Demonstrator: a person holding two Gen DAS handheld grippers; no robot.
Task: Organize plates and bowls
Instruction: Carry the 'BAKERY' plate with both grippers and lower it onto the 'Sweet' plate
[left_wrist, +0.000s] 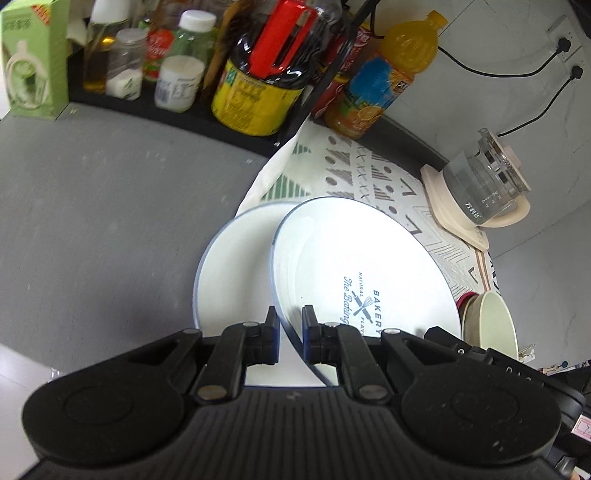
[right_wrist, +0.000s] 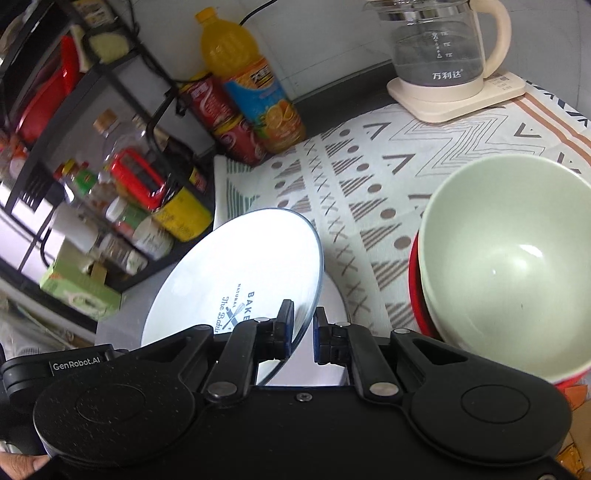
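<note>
L wrist view: your left gripper (left_wrist: 289, 334) pinches the near rim of the tilted printed plate (left_wrist: 369, 258), which leans over a second plate (left_wrist: 232, 273) lying flat to its left; R wrist view: your right gripper (right_wrist: 303, 336) clamps that plate's opposite rim, w/ the green bowl (right_wrist: 517, 258) just to its right.

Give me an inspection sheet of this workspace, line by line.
Surface: grey counter, patterned cloth over part.
Job's things: printed plate held tilted over a second plate; green bowl nested in a red bowl.
Clutter: rack of bottles, juice bottle, cans, kettle, green box.
Grippers: left hand-held gripper and right hand-held gripper both shut on the printed plate's rim.
Cables: two plugged cords.
Surroundings: grey wall.
</note>
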